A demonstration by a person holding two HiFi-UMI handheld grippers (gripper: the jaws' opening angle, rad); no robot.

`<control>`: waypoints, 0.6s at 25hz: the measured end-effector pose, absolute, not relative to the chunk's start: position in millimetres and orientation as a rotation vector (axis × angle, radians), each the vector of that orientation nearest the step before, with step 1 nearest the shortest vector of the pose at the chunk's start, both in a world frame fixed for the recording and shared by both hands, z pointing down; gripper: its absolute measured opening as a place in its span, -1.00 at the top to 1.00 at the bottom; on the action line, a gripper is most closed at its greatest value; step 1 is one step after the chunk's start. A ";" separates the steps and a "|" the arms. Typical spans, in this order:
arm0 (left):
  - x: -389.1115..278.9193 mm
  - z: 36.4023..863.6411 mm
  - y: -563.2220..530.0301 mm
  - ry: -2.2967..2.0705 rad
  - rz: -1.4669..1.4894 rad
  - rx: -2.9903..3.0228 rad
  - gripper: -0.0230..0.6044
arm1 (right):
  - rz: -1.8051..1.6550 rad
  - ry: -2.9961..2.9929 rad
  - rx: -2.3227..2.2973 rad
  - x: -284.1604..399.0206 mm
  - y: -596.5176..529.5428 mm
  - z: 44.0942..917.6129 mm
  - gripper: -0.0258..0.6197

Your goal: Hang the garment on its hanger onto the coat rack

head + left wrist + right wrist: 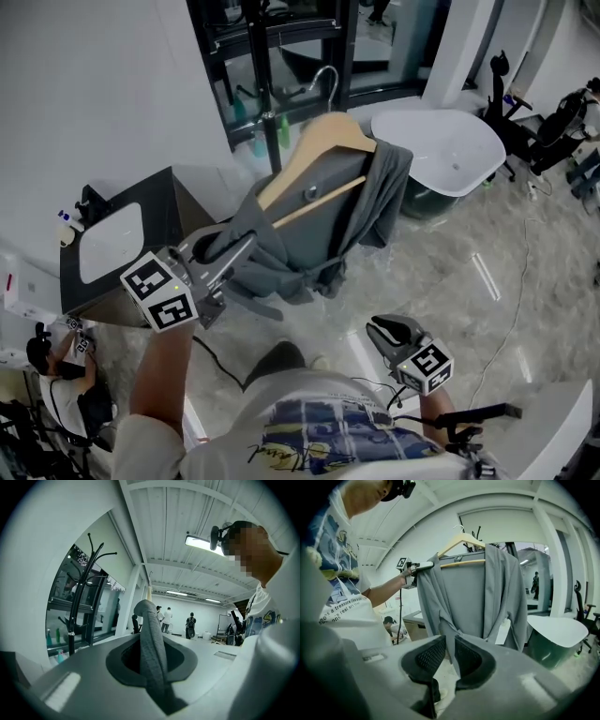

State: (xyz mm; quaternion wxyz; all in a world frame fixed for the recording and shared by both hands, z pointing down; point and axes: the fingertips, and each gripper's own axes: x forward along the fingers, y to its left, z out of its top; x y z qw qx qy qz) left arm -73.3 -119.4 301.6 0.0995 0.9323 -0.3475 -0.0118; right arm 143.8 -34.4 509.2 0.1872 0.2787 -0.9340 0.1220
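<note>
A grey garment hangs on a wooden hanger with a metal hook, held up in the air in front of the black coat rack. My left gripper is shut on the garment's cloth-covered left shoulder end; in the left gripper view a fold of grey fabric fills the jaws of that gripper, and the coat rack stands to the left. My right gripper hangs low, apart from the garment. In the right gripper view that gripper has a narrow gap with nothing in it, the garment beyond.
A white tub stands right of the rack on the marble floor. A dark counter with a white basin is at the left. Bottles sit by the rack's base. A person is at the lower left; others stand far off.
</note>
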 end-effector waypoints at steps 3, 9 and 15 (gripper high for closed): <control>-80.9 295.8 -167.6 -1.035 -0.051 2.752 0.80 | 0.348 -2.624 0.797 143.6 -61.1 511.7 0.73; -100.5 288.8 -265.0 -1.047 -0.043 2.764 0.80 | 0.361 -2.585 0.878 141.8 -125.6 507.8 0.73; -122.1 295.2 -354.4 -1.049 -0.076 2.766 0.80 | 0.337 -2.574 0.953 129.7 -188.1 496.5 0.73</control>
